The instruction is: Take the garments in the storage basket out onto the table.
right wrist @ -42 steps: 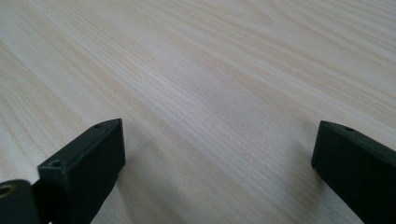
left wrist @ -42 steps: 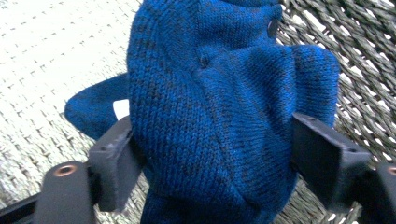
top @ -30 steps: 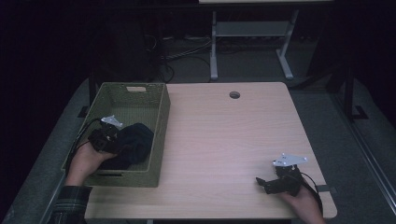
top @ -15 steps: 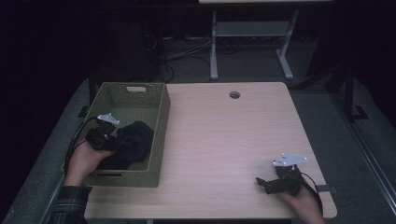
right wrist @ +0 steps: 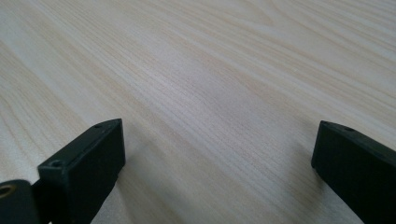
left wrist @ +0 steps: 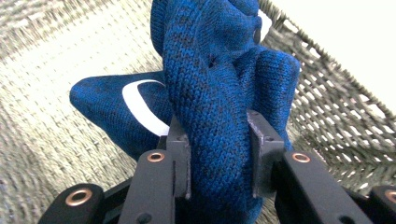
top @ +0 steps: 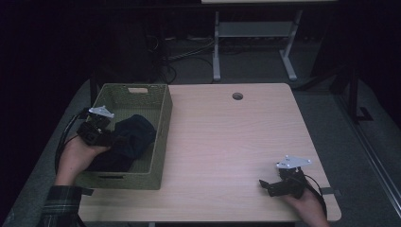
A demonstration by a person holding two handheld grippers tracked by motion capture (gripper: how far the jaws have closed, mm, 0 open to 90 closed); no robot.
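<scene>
One woven basket (top: pixel 161 137), at my nine o'clock on the table (top: pixel 236 142). One blue knit garment (left wrist: pixel 219 93) inside it; my left gripper (left wrist: pixel 219 158) has just closed its jaws, pinching a fold. My right gripper (right wrist: pixel 217 154), at four o'clock: jaws spread, empty.

A light wood-grain table (top: pixel 236 142) is seen at the centre of the frame, with a round cable hole (top: pixel 237 96) near its far edge. Grey floor (top: pixel 369 156) is visible to either side. A white metal stand (top: pixel 255 33) is placed at upper centre, with loose cables (top: pixel 179 61) beside it. The surroundings are dimly lit.
</scene>
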